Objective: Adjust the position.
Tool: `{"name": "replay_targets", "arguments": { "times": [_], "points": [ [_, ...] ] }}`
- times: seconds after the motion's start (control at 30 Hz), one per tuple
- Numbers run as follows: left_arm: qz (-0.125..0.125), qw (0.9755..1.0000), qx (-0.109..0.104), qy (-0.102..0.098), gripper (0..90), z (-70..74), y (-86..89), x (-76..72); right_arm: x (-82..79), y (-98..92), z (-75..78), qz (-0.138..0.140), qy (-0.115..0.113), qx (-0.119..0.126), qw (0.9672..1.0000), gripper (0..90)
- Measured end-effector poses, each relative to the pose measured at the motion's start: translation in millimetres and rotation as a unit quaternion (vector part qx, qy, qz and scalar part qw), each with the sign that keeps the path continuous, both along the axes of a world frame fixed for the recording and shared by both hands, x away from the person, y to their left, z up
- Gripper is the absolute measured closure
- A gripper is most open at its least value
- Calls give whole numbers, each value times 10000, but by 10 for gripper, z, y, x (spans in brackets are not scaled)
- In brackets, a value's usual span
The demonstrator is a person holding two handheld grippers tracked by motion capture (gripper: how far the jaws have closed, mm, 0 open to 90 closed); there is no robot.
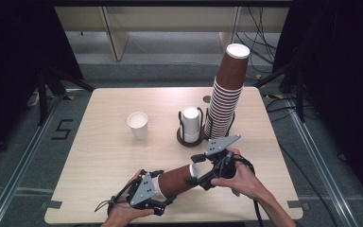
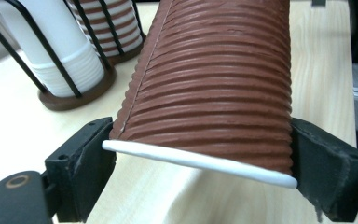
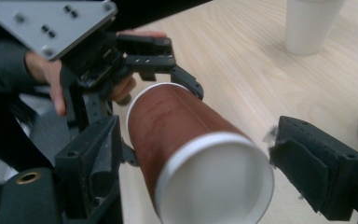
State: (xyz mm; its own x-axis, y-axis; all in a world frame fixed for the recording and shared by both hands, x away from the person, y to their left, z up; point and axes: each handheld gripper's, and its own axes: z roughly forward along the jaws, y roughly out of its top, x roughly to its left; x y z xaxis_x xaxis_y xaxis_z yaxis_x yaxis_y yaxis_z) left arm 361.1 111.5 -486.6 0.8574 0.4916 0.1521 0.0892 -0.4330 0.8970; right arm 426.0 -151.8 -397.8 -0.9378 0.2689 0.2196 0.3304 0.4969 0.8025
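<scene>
- Nearest the front edge of the bench (image 1: 99, 156), the left gripper (image 1: 163, 204) grasps the rim end of a brown ribbed cup (image 1: 177, 181); in the left gripper view both jaws press the cup's corrugated wall just above its white rim.
- The brown ribbed cup lies nearly horizontal above the bench, its white base end toward the right gripper (image 1: 194, 176).
- Right of it, the right gripper sits at the cup's base end; in the right gripper view its jaws stand on either side of the base with a gap showing on at least one side, so it appears released.
- Each gripper is held by one hand: the left hand (image 1: 123, 212) at the front edge, the right hand (image 1: 243, 177) toward the front right corner.
- Farther back, left of centre, a white cup (image 1: 138, 124) stands upright and alone.
- Near the middle of the bench, a wire holder (image 1: 190, 137) on a dark round base contains a stack of white cups (image 1: 191, 123).
- Just beside it to the right, a tall stack of brown ribbed cups (image 1: 227, 94) leans toward the far right corner.
</scene>
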Motion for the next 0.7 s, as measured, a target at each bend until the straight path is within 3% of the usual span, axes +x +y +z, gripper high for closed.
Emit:
{"name": "replay_targets", "arguments": {
  "times": [0.1, 0.17, 0.2, 0.23, 0.37, 0.43, 0.47, 0.53, 0.63, 0.67, 0.7],
  "points": [
    [-97, 9997, 220, 54, 125, -6, -27, 5, -44, 29, 72, 237, -460, -377, 9979, 177],
    [-158, 9989, 441, 75, 125, 4, -33, 2, -86, 69, 101, 401, -718, -717, 9940, 182],
    [-172, 9990, 409, 71, 125, -6, -45, 3, -107, 92, 110, 495, -812, -870, 9917, 187],
    [-165, 9985, 516, 74, 125, 5, -48, 0, -121, 108, 113, 572, -886, -979, 9896, 186],
    [-242, 9977, 618, 108, 125, 34, -63, -18, -209, 212, 79, 908, -1190, -1630, 9752, 181],
    [-241, 9973, 689, 65, 125, 46, -70, -27, -234, 264, 43, 1087, -1359, -1895, 9663, 182],
    [-285, 9968, 745, 73, 125, 55, -69, -27, -267, 279, 39, 1033, -1324, -2060, 9640, 178],
    [-363, 9962, 788, 91, 125, 71, -80, -42, -275, 328, 17, 1236, -1518, -2253, 9544, 176],
    [-481, 9934, 1045, 3, 126, 109, -87, -53, -292, 375, -8, 1364, -1561, -2484, 9462, 173],
    [-499, 9936, 1010, 2, 126, 110, -97, -68, -289, 385, -18, 1390, -1607, -2666, 9401, 173],
    [-534, 9932, 1038, 21, 126, 114, -103, -72, -283, 400, -34, 1475, -1689, -2697, 9365, 177]
  ]
}}
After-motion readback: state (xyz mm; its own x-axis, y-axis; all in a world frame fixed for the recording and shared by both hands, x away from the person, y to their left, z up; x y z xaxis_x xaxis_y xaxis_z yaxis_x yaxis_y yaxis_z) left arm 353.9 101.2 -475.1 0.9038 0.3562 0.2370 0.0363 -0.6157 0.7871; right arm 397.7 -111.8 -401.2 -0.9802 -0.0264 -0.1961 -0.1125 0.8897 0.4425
